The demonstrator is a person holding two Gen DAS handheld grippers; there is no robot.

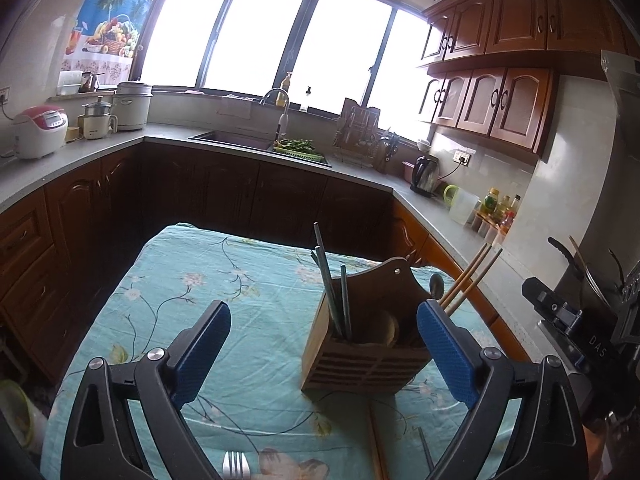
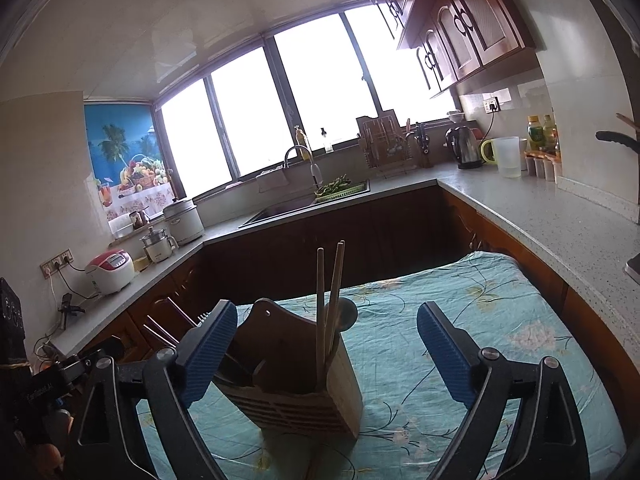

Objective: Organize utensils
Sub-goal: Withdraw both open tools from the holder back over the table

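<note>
1. Now, left gripper (image 1: 324,350): blue-padded black fingers (image 1: 204,344) spread wide, nothing between the pads, pointing down toward the desk.
2. Desk covered by a teal floral cloth (image 1: 224,280); a silver metal fork (image 1: 236,465) lies on it at the bottom edge of the left wrist view, tines only visible.
3. Brown wooden slatted utensil holder with an arched back (image 1: 368,344) stands upright on the cloth, between the left fingers but nearer the right-hand one, untouched.
4. Dark green-grey chopsticks (image 1: 332,292) stand tilted in the holder's left compartment.
5. Light wooden chopsticks (image 1: 470,280) lean out of the holder's right side, beside a metal spoon bowl (image 1: 437,283).
6. A long wooden stick (image 1: 378,440) lies on the cloth in front of the holder; which utensil it is cannot be told.
7. Right gripper (image 2: 326,350): fingers (image 2: 208,344) also spread wide, empty; holder (image 2: 296,376) sits just beside its left finger, not pressed.
8. Grey kitchen counter (image 2: 560,216) runs round behind, with sink and kettle.
</note>
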